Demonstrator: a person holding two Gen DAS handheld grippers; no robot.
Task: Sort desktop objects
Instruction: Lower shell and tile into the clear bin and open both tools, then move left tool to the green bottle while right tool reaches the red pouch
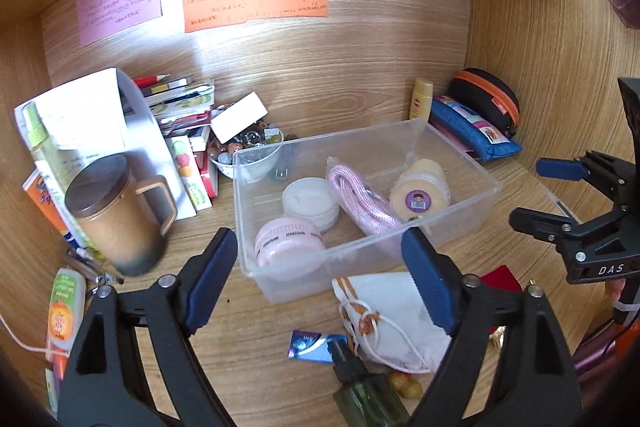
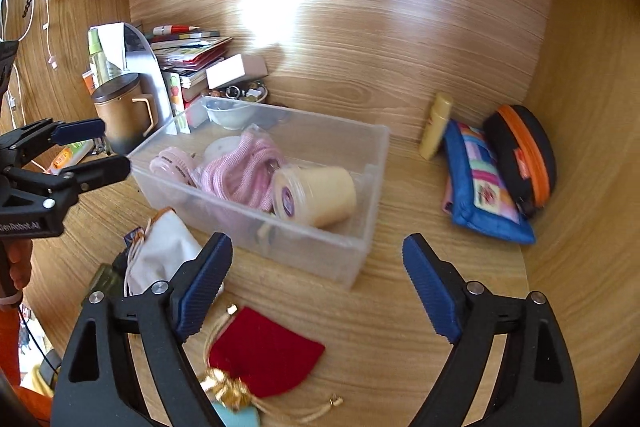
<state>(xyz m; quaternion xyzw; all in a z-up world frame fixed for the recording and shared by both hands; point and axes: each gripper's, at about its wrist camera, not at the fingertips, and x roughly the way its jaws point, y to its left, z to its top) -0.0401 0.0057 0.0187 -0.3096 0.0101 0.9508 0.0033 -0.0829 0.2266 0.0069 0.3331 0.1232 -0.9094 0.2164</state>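
Observation:
A clear plastic bin (image 1: 460, 215) (image 2: 376, 163) sits mid-desk. It holds a pink round fan (image 1: 286, 243), a white round case (image 1: 310, 201), a pink rope coil (image 1: 360, 199) (image 2: 244, 169) and a cream tape roll (image 1: 420, 191) (image 2: 316, 195). My left gripper (image 1: 320, 283) is open and empty, just in front of the bin. A white drawstring pouch (image 1: 392, 311) (image 2: 164, 251) lies under it. My right gripper (image 2: 318, 287) is open and empty, above a red velvet pouch (image 2: 264, 351); it also shows in the left wrist view (image 1: 536, 191).
A brown mug (image 1: 116, 215), a book stack (image 1: 180, 107) and a bowl of marbles (image 1: 248, 147) stand at back left. A blue pouch (image 2: 480, 183), a black-orange case (image 2: 524, 151) and a yellow bottle (image 2: 436, 125) sit at right. A green spray bottle (image 1: 360, 387) lies near the front.

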